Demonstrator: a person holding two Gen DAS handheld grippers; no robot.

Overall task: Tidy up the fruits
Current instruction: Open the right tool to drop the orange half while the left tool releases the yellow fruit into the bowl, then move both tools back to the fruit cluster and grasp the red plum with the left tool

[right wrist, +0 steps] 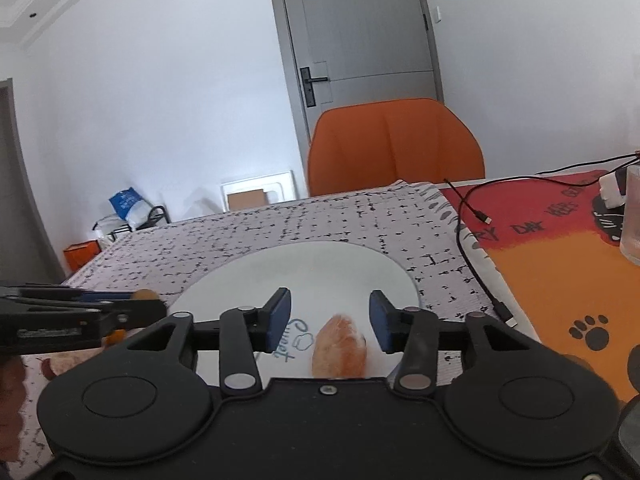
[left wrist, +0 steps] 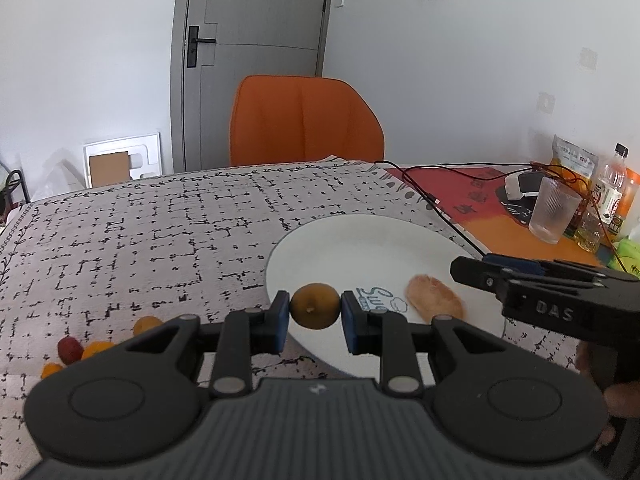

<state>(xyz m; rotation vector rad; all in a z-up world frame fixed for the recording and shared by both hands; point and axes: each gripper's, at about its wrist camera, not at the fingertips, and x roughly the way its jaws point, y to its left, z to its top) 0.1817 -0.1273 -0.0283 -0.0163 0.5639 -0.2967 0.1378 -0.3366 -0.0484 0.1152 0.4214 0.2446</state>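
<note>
My left gripper (left wrist: 314, 313) is shut on a small round yellow-brown fruit (left wrist: 314, 308), held over the near-left rim of the white plate (left wrist: 360, 248). A pale orange peeled fruit piece (left wrist: 434, 296) lies on the plate beside blue writing. In the right wrist view that piece (right wrist: 340, 346) lies between the blue pads of my right gripper (right wrist: 330, 320), which stands open with clear gaps on both sides. The left gripper (right wrist: 148, 304) comes in from the left there. Small orange fruits (left wrist: 96, 349) and a red one (left wrist: 70, 350) lie on the cloth at left.
A patterned cloth (left wrist: 160, 232) covers the table. At right are a ribbed glass (left wrist: 554, 212), bottles (left wrist: 612, 188), a snack bag and a black cable (right wrist: 468, 256) on an orange-red mat. An orange chair (left wrist: 304, 120) stands behind the table.
</note>
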